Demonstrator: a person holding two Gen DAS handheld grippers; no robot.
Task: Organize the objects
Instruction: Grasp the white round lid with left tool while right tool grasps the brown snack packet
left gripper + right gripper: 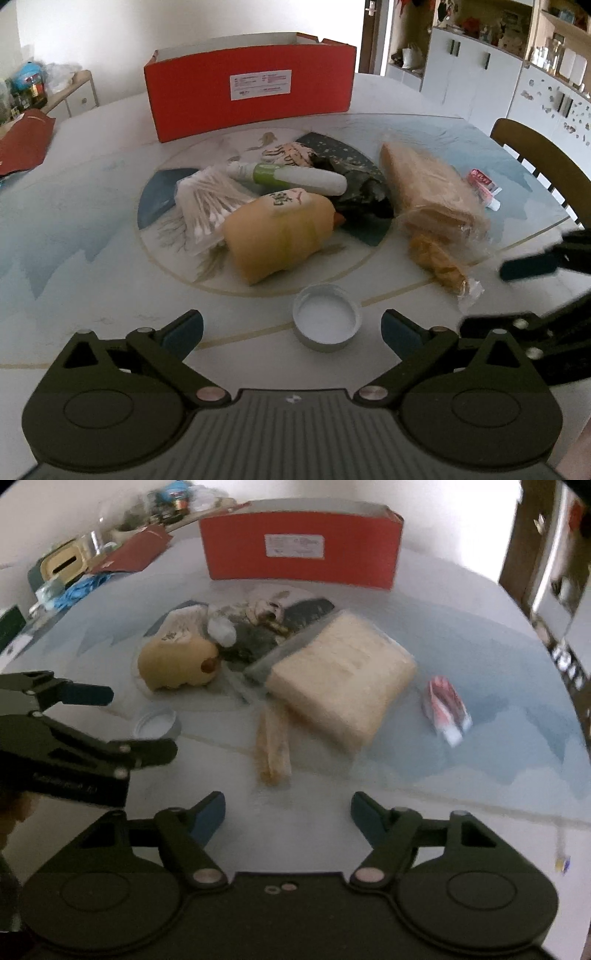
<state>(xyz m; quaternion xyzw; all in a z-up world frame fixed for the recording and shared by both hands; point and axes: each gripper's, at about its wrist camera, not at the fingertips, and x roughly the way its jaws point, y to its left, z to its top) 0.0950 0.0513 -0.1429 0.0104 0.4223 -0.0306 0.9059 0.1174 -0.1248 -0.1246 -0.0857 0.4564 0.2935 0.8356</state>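
A red open box [251,98] [301,550] stands at the far side of the table. In front lie a yellow plush toy [277,232] [177,661], a cotton swab pack [207,206], a white and green tube [291,177], a dark crumpled bag [358,188], a wrapped tan packet [432,188] [343,675], a small orange snack bag [439,264] [273,742] and a red sachet [482,182] [445,705]. My left gripper [291,328] [144,723] is open with a white lid [327,321] [157,723] between its fingers. My right gripper [288,812] is open and empty.
A wooden chair [546,162] stands at the table's right edge. A red folder [136,550] and clutter [70,576] lie at the far left. White cabinets [480,70] line the back right wall.
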